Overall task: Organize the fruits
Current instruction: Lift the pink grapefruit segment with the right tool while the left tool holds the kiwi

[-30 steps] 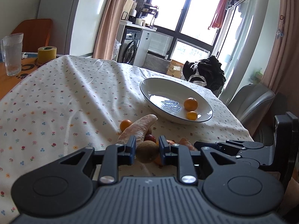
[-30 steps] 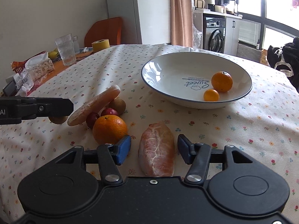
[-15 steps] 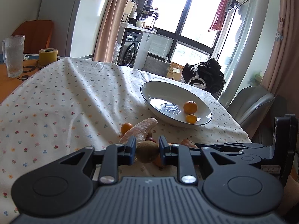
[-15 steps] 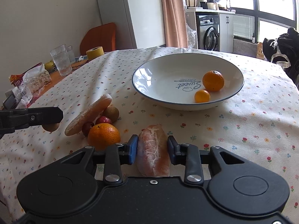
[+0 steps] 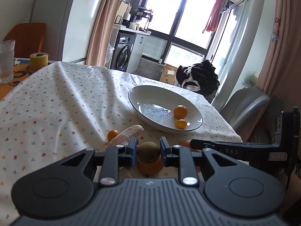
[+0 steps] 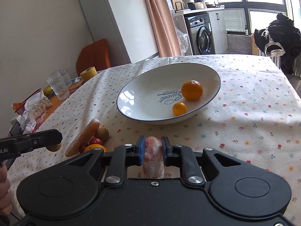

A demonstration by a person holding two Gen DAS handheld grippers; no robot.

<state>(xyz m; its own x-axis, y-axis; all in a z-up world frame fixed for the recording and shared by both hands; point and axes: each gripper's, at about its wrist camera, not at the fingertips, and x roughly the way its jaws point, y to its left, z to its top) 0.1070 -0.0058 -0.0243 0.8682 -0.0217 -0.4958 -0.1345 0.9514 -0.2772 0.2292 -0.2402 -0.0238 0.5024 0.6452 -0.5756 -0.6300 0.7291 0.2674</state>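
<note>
Both grippers lifted since earlier | left gripper (image 5: 147, 150) clenched on round brown fuzzy kiwi (image 5: 148, 152) | right gripper (image 6: 152, 152) clenched on pink veined pomelo segment (image 6: 153, 155) | near glossy white bowl (image 6: 143, 86) on flowered cloth (image 6: 254, 113)

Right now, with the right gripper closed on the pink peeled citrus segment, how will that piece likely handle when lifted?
The pink peeled citrus segment looks soft and membrane-covered, so it probably dents under the right gripper. It sticks out beyond the blue pads, so the ends may sag slightly. Its crescent shape seems unlikely to roll.
</note>
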